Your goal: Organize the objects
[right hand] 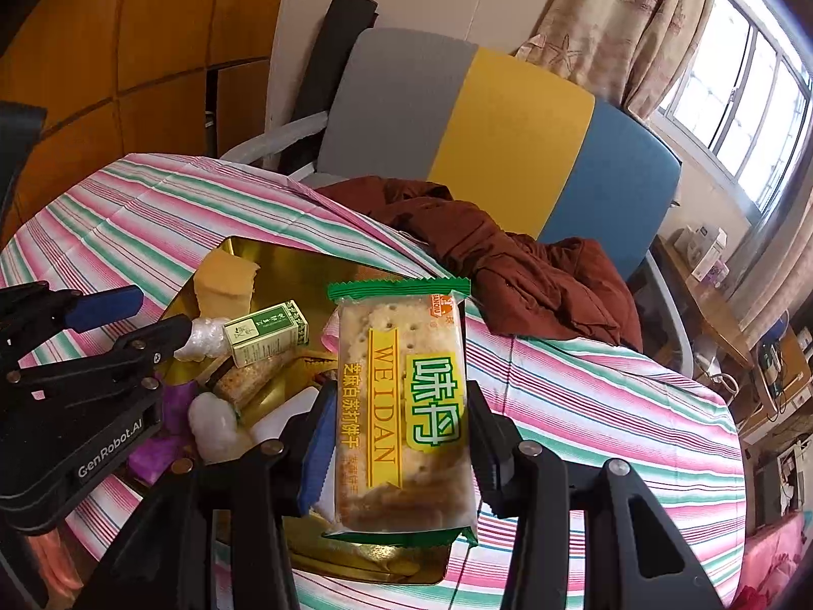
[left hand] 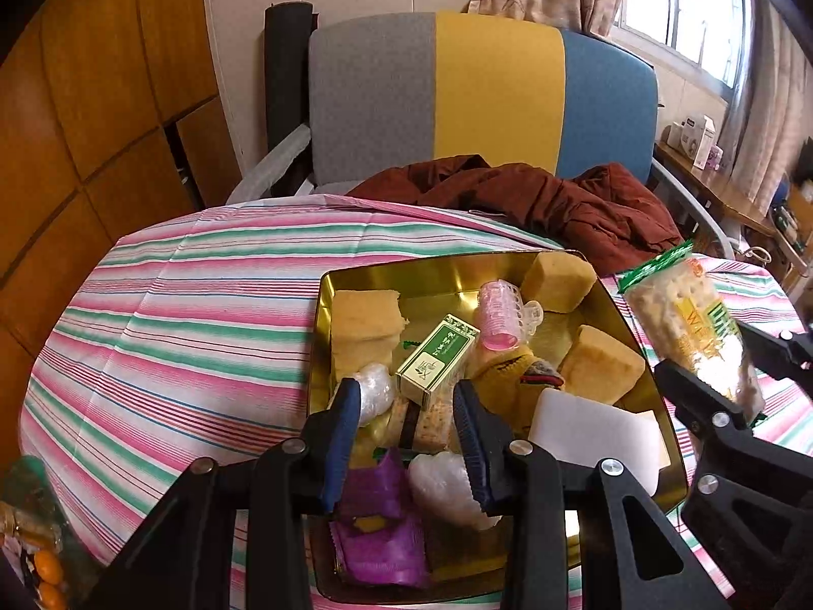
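A gold tin tray on the striped tablecloth holds several items: yellow sponge blocks, a green and white small box, a pink hair roller, a white block and a purple wrapper. My left gripper is open and empty, low over the tray's near part. My right gripper is shut on a pack of crackers with green ends, held upright above the tray's right edge. The pack also shows in the left wrist view.
A brown jacket lies on the chair behind the table. The striped tablecloth stretches left of the tray. A snack bag sits at the near left. A wooden desk with boxes stands at the right.
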Demonstrator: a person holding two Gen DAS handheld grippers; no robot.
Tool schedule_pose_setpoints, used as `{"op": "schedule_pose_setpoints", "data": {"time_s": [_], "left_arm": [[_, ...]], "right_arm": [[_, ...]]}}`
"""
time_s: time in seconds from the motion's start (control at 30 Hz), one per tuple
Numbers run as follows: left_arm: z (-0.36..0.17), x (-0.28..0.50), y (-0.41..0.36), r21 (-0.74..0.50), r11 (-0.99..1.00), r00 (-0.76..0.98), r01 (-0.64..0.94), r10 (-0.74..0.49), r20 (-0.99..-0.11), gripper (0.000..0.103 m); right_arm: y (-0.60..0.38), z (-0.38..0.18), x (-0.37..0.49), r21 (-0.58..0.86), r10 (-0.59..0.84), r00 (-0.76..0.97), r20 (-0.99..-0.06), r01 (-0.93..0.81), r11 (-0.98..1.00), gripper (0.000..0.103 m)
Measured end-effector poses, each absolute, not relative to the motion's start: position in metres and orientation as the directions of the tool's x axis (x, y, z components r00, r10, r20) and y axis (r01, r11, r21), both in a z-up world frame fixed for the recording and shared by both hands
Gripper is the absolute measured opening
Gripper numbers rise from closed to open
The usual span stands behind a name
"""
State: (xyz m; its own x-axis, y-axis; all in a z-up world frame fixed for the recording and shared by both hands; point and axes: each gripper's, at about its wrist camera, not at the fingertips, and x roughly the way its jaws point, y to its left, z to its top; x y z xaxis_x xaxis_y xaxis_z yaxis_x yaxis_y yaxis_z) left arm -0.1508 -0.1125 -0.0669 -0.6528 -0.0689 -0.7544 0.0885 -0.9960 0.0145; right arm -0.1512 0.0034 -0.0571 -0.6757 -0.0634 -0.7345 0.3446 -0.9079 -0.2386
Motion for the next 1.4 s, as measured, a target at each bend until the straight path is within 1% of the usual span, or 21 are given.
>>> {"op": "schedule_pose_setpoints", "data": {"time_s": [0.17, 0.23, 0.4, 0.57, 0.67, 0.93, 1.07, 1.17, 1.27, 1.4], "left_arm": [[-0.063, -0.149, -0.110, 0.034, -0.995, -0.667, 0.093, -0.088, -0.740, 0.039], [-0.062, -0.149, -0.110, 0.039, -0.995, -0.670, 0.096, -0.093, -0.736, 0.039], [-0.058, -0.147, -0.113, 0.057, -0.992, -0.684, 0.113, -0.119, -0.720, 0.050], [-0.056, -0.147, -0.115, 0.066, -0.991, -0.691, 0.115, -0.128, -0.711, 0.053], [-0.054, -0.146, -0.115, 0.072, -0.990, -0.699, 0.120, -0.135, -0.703, 0.056], [-0.046, -0.140, -0.116, 0.085, -0.988, -0.718, 0.128, -0.151, -0.679, 0.057], [-0.040, -0.136, -0.115, 0.088, -0.987, -0.728, 0.133, -0.157, -0.668, 0.059], [-0.035, -0.132, -0.114, 0.101, -0.985, -0.738, 0.138, -0.170, -0.652, 0.064], [-0.030, -0.126, -0.112, 0.114, -0.984, -0.753, 0.139, -0.180, -0.633, 0.065], [-0.024, -0.121, -0.108, 0.118, -0.985, -0.759, 0.129, -0.175, -0.627, 0.065]], "right_arm": [[0.006, -0.061, -0.154, -0.212, -0.077, -0.664, -0.744, 0.344, -0.915, 0.047], [0.009, -0.064, -0.158, -0.169, -0.104, -0.642, -0.760, 0.349, -0.922, 0.047], [0.010, -0.080, -0.167, -0.085, -0.151, -0.585, -0.797, 0.356, -0.930, 0.048], [0.008, -0.089, -0.167, -0.087, -0.145, -0.577, -0.804, 0.356, -0.930, 0.049], [0.008, -0.088, -0.167, -0.093, -0.140, -0.583, -0.800, 0.351, -0.932, 0.049], [0.013, -0.078, -0.162, -0.095, -0.139, -0.610, -0.780, 0.335, -0.937, 0.050], [0.016, -0.070, -0.156, -0.076, -0.154, -0.622, -0.768, 0.327, -0.942, 0.050], [0.020, -0.062, -0.150, -0.049, -0.176, -0.635, -0.753, 0.320, -0.946, 0.050], [0.026, -0.056, -0.146, 0.001, -0.211, -0.632, -0.745, 0.316, -0.949, 0.050], [0.029, -0.053, -0.141, -0.002, -0.204, -0.643, -0.738, 0.305, -0.952, 0.050]]}}
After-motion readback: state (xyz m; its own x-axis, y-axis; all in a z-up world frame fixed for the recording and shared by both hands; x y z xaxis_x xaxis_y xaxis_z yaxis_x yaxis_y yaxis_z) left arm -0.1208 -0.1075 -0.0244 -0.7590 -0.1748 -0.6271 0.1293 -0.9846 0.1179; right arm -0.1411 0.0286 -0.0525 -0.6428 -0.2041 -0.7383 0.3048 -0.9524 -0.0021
